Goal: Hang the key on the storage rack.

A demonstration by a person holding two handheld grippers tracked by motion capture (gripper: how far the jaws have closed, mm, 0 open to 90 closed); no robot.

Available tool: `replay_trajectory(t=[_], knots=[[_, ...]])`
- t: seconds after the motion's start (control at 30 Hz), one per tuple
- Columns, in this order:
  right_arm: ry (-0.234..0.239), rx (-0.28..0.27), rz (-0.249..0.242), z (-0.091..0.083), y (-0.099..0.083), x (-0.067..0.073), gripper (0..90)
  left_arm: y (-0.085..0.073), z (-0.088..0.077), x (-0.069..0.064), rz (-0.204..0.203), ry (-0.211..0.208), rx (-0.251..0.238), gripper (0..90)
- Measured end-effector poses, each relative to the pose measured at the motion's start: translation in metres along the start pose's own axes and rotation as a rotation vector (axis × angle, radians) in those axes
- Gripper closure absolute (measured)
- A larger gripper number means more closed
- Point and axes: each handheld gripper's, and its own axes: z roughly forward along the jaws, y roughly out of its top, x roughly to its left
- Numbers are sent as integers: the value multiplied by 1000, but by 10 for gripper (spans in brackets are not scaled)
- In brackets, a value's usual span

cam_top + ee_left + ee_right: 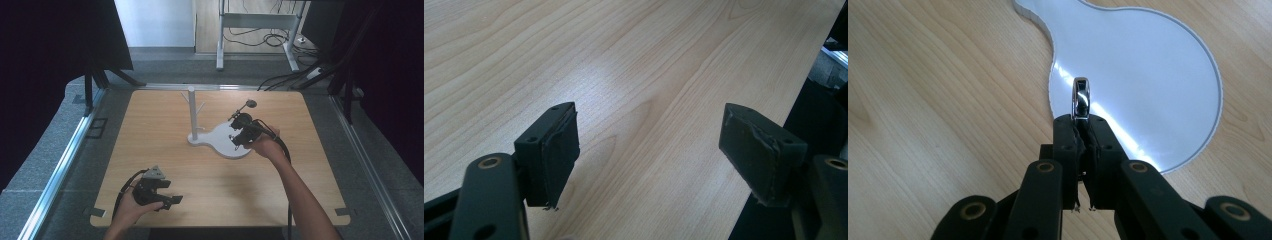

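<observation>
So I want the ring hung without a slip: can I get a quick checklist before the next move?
1. Ring clamped in the right hand-held gripper: ok, it stands upright between the shut jaws.
2. Ring loop free above the jaws: ok.
3. Stand upright on its white base: ok.
4. Pegs unoccupied: ok, nothing hangs on them.
5. Left hand-held gripper out of the way: ok, open, at the near table edge.
6. Ring fits a peg: cannot tell.
</observation>
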Motion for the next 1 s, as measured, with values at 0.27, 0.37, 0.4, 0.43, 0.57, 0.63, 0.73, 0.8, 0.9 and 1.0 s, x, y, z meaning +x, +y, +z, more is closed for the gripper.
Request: replay_trajectory(t=[0.27,0.37,0.4,0.43,0.57,0.63,0.73,0.8,0.9,1.0], knots=[[3,-1,11,2,7,-3,847,0,1,0,0,-2,3,244],[1,0,9,3,11,-4,846,0,1,0,1,-2,5,243],[6,0,10,3,12,-4,846,0,1,0,0,-3,5,243],[6,0,12,4,13,-4,846,0,1,0,1,-3,5,243],[3,8,11,7,17,-4,846,0,1,0,0,-4,5,243],[6,9,11,9,19,-4,846,0,0,0,1,-5,4,243],[8,5,12,9,22,-5,846,0,0,0,2,-6,4,242],[8,-3,13,8,24,-5,846,0,0,0,0,-6,3,242],[8,-6,14,9,28,-6,846,0,1,-1,1,-7,4,242],[7,-6,13,10,32,-5,846,0,0,-1,1,-8,3,242]])
